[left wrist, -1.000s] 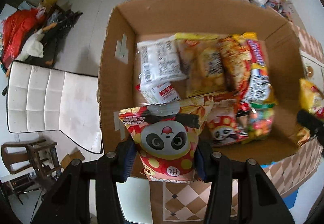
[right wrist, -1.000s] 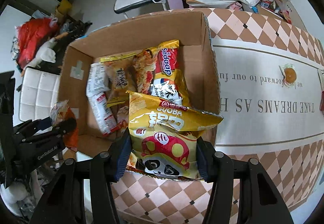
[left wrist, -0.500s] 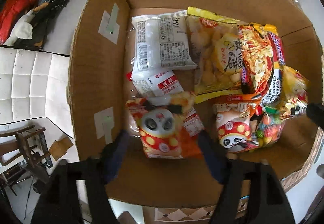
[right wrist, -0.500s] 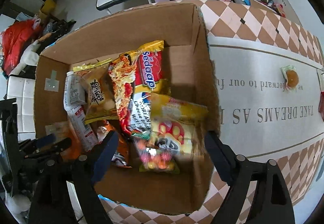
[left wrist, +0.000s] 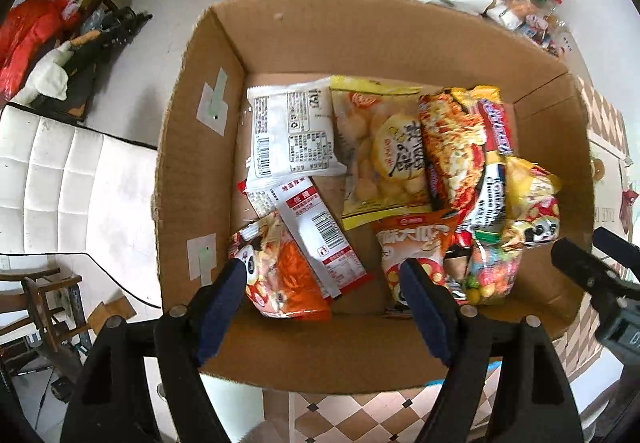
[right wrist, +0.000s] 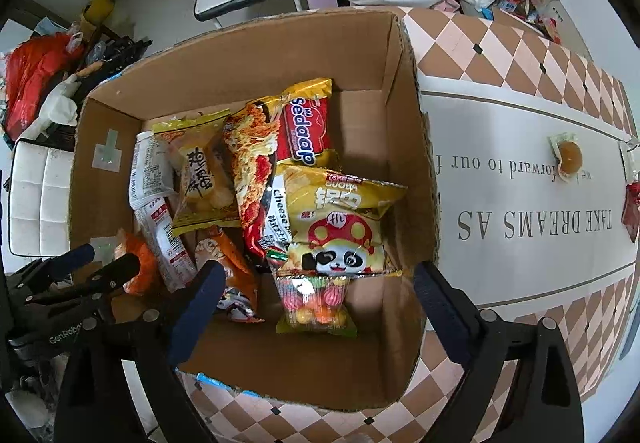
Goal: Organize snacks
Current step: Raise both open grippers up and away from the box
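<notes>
Looks like a drop-off step is what's in hand here: nothing is gripped by either claw, and the snacks are piled inside the box [left wrist: 208, 115]. The orange panda bag [left wrist: 280, 275] is lying at the near left of the box floor, right ahead of the left gripper [left wrist: 324, 299], whose jaws are spread wide and empty. Over on the other side, the yellow panda bag [right wrist: 340, 227] is resting on top of the candy bag [right wrist: 316, 307] and leaned against the noodle pack [right wrist: 280, 147]; the right gripper [right wrist: 316, 303] is held above the near wall, also wide open with nothing in it.

Pose-wise, both grippers are pointed down into the box from the near edge, left one at the left side, right one toward the right wall, well apart from each other.

For the next move, more snacks would probably need to be fetched. A small wrapped snack [right wrist: 568, 159] is seen out on the tablecloth [right wrist: 520, 263], well away from the box, so the right gripper would likely have to be swung over there and closed gently on it.
</notes>
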`<action>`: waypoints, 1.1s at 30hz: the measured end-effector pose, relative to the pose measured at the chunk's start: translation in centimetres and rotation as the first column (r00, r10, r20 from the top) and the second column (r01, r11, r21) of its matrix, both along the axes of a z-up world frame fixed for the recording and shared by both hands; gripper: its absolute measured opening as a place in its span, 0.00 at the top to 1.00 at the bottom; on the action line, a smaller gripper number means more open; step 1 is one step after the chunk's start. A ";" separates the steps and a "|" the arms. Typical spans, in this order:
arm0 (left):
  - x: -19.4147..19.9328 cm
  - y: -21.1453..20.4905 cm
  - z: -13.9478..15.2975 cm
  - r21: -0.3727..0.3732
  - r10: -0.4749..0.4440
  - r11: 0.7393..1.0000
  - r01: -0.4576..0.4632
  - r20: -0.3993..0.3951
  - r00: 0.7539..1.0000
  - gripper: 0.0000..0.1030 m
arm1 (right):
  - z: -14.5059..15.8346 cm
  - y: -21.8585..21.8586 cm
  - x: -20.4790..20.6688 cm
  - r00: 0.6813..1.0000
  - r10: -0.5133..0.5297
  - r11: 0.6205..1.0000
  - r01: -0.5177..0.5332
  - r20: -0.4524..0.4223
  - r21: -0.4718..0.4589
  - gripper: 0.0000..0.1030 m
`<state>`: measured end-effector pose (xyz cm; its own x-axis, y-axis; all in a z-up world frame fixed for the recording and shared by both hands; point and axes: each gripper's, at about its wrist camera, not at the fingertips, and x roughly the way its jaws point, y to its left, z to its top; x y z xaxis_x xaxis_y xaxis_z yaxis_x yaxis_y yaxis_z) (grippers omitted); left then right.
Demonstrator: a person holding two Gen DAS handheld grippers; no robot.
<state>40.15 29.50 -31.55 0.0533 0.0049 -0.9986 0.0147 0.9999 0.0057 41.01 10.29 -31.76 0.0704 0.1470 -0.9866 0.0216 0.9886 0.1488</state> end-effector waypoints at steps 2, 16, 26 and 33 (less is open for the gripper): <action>-0.7 -0.1 1.0 0.001 0.007 1.000 -0.007 0.034 0.999 0.25 | 0.6 0.0 -0.6 1.000 0.007 1.000 -0.006 0.018 -0.004 0.06; -7.0 -2.0 9.2 0.008 -0.003 1.000 0.000 0.285 0.959 0.25 | 7.5 -1.9 -8.1 0.984 -0.008 1.000 0.008 0.175 0.000 0.05; -13.4 -3.5 15.0 -0.005 -0.028 0.999 0.033 0.396 0.918 0.25 | 15.2 -3.6 -15.8 0.946 -0.009 0.999 0.019 0.325 -0.028 0.05; -17.2 -4.3 18.7 0.007 -0.040 0.999 0.041 0.484 0.874 0.25 | 19.6 -4.0 -19.8 0.912 -0.010 0.999 0.029 0.411 -0.041 0.05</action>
<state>22.94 25.15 -12.84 0.5295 -0.0108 -0.8482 0.0514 0.9985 0.0194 21.17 6.25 -12.19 0.4731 0.0978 -0.8756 -0.0125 0.9945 0.1043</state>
